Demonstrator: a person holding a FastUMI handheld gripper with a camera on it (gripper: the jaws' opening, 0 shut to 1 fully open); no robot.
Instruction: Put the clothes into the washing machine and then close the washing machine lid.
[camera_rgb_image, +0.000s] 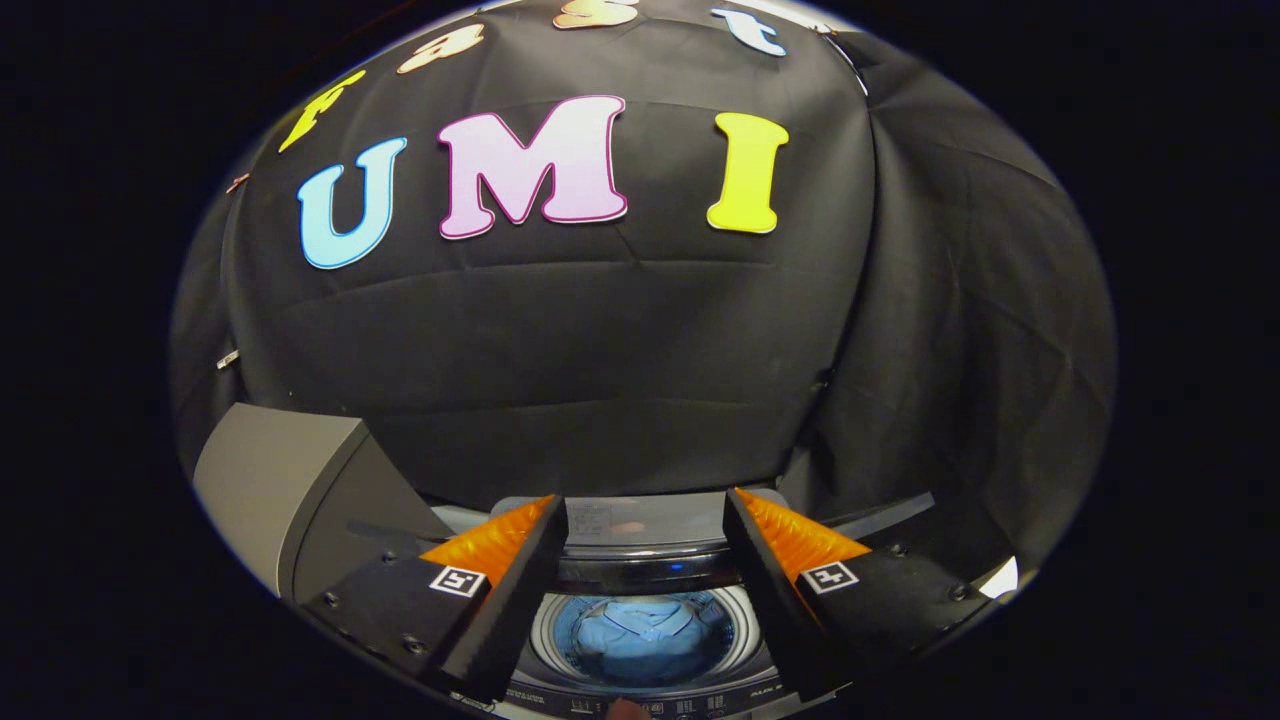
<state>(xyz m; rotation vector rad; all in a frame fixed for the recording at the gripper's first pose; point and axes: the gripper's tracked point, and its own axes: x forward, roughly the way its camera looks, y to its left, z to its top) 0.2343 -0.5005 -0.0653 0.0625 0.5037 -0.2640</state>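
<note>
**Claw spread wide above the loaded drum**

Here the claw (640, 600) hangs released, its two wedge-shaped fingers (505, 610) spread well apart and pressing on nothing. Each finger carries one small square black-and-white marker tag on its upper face, two tags in all.

Between the fingers and below them sits the washing machine (640, 690), seen from above. Its round drum (645, 640) has a pale, shiny ring around the mouth. Inside lies one light blue garment (640, 635), soft and crumpled, with what looks like a collar on top. It rests wholly within the drum.

Along the machine's near edge runs a dark control strip (700, 705) with small print, too tiny to read. The lid (630, 525) stands raised at the back of the opening, just beyond the fingertips; it is flat and glossy and bears a pale label that cannot be read.

To the left stands one grey, smooth, box-shaped unit (270, 480) with a slanted face.
</note>
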